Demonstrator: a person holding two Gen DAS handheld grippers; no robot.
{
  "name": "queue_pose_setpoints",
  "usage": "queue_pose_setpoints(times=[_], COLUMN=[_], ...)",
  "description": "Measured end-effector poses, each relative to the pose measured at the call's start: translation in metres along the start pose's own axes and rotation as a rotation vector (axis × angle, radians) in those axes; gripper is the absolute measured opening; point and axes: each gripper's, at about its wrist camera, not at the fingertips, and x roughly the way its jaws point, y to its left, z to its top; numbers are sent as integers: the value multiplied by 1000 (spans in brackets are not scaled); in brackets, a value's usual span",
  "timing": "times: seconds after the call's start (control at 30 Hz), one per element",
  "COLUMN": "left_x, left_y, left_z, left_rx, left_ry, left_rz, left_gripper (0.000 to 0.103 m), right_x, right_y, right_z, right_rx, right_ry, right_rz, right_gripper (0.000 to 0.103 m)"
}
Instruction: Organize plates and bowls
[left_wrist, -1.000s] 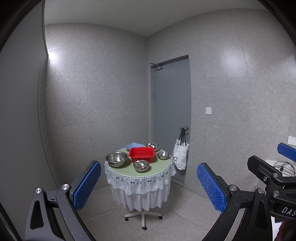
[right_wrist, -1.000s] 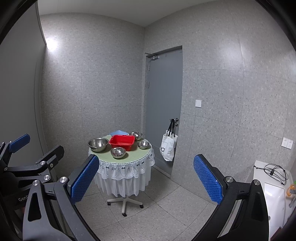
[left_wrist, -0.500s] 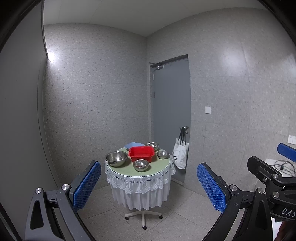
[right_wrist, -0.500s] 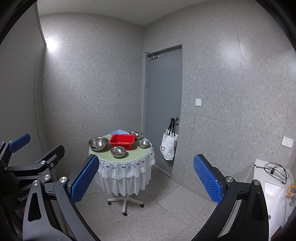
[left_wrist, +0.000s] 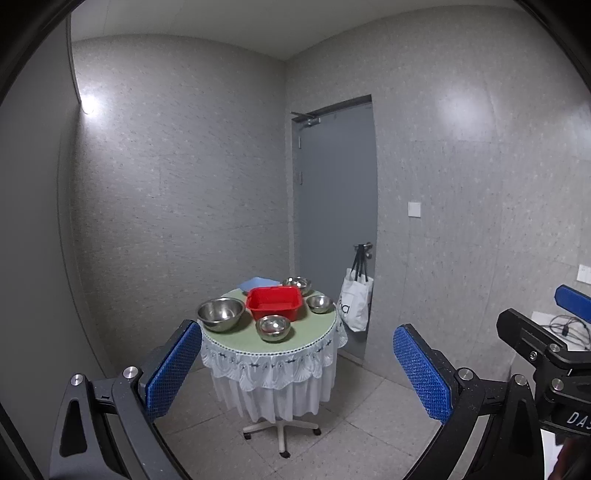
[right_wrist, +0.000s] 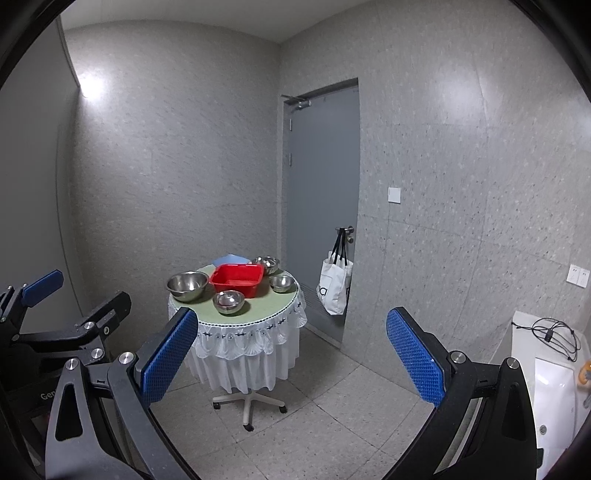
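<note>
A small round table (left_wrist: 314, 334) with a green top and white lace skirt stands across the room. On it sit a red square tub (left_wrist: 275, 302), a large steel bowl (left_wrist: 221, 314), a smaller steel bowl (left_wrist: 274, 327) in front, two more small steel bowls (left_wrist: 320, 303) (left_wrist: 297, 284) at the right and back, and a blue plate (left_wrist: 255, 283) behind. The table also shows in the right wrist view (right_wrist: 258, 314), with the tub (right_wrist: 237, 279) and large bowl (right_wrist: 187, 285). My left gripper (left_wrist: 295, 373) and right gripper (right_wrist: 291, 365) are open, empty, far from the table.
A grey door (left_wrist: 334, 221) stands behind the table with a white tote bag (left_wrist: 354, 304) on its handle. A white counter with a cable (right_wrist: 554, 332) is at the right. Tiled floor lies between me and the table's wheeled base (right_wrist: 249, 404).
Both views have drifted slightly, the table appearing a little nearer. The grippers stay open and nothing on the table has moved.
</note>
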Motion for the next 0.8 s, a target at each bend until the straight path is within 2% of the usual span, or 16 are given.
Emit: queue_pose_setpoints(times=[0.37, 0.53, 0.8], left_x=[156, 218, 312], left_y=[51, 77, 104], left_z=[55, 68, 80], left_rx=[2, -17, -49], left_ry=[19, 34, 108], left_rz=[-12, -2, 76], left_gripper=[103, 102, 102], right_x=[126, 175, 262], right_y=[36, 55, 78], right_z=[37, 45, 46], right_rx=[-1, -11, -19], right_ry=[18, 34, 110], right_rz=[-18, -7, 43], right_gripper=[103, 103, 103])
